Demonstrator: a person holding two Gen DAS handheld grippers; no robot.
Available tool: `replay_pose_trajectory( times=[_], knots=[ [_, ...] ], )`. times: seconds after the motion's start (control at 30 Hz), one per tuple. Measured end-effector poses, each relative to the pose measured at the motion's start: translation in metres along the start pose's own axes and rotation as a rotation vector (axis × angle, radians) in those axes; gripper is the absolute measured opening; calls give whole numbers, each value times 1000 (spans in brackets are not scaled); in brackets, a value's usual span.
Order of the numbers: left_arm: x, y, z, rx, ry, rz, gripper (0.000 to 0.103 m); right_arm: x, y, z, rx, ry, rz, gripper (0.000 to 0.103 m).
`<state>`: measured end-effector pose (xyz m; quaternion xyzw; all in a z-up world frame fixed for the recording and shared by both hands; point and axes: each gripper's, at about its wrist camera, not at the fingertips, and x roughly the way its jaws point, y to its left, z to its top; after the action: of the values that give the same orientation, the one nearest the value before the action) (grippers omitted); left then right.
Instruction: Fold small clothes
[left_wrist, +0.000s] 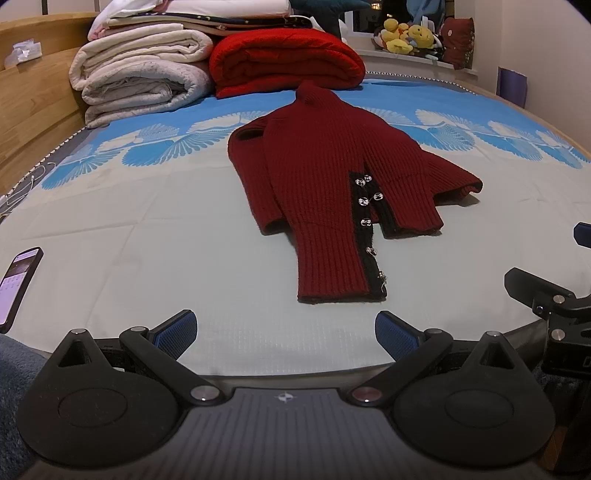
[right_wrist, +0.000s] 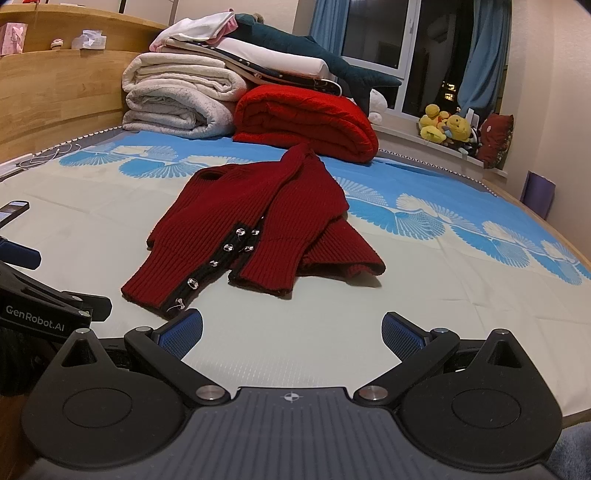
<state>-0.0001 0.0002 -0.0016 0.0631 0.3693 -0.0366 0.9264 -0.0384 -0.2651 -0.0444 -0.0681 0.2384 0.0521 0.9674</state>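
Note:
A small dark red knitted cardigan (left_wrist: 325, 184) (right_wrist: 258, 218) with a black button band and shiny buttons lies partly folded on the bed sheet (left_wrist: 147, 236), sleeves laid over the body. My left gripper (left_wrist: 286, 332) stands open near the bed's front edge, short of the cardigan's hem, with nothing between its blue pads. My right gripper (right_wrist: 291, 332) is open too, just in front of the hem, empty. The right gripper's body shows at the right edge of the left wrist view, the left gripper's body at the left edge of the right wrist view.
Folded white blankets (left_wrist: 140, 77) (right_wrist: 181, 99) and a red blanket (left_wrist: 284, 59) (right_wrist: 306, 118) are stacked at the bed's far end. A phone (left_wrist: 16, 284) (right_wrist: 11, 212) lies at the left. Plush toys (right_wrist: 447, 127) sit on the windowsill. A wooden headboard (right_wrist: 62, 74) runs along the left.

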Motion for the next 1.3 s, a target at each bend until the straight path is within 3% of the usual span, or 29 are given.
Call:
replay_pose_trajectory(
  times=[0.4, 0.53, 0.73, 0.83, 0.9, 1.03, 1.2, 1.3],
  knots=[
    [1, -1, 0, 9, 12, -8, 103, 5, 3, -1, -9, 10, 3, 102],
    [6, 3, 3, -20, 64, -101, 103, 8, 1, 1, -6, 28, -4, 102],
    [24, 20, 24, -119, 112, -131, 103, 27, -13, 13, 67, 104, -9, 102],
    [35, 27, 41, -164, 116, -179, 102, 47, -22, 26, 121, 164, 27, 102],
    [46, 23, 53, -145, 133, -214, 102, 65, -25, 35, 167, 214, 51, 102],
    [74, 0, 69, -12, 158, -250, 101, 115, -36, 59, 276, 339, 82, 102],
    [106, -26, 69, 125, 201, -261, 101, 165, -46, 79, 333, 397, 138, 102],
    [118, -31, 69, 146, 222, -252, 89, 188, -47, 84, 323, 438, 212, 96]
  ],
)
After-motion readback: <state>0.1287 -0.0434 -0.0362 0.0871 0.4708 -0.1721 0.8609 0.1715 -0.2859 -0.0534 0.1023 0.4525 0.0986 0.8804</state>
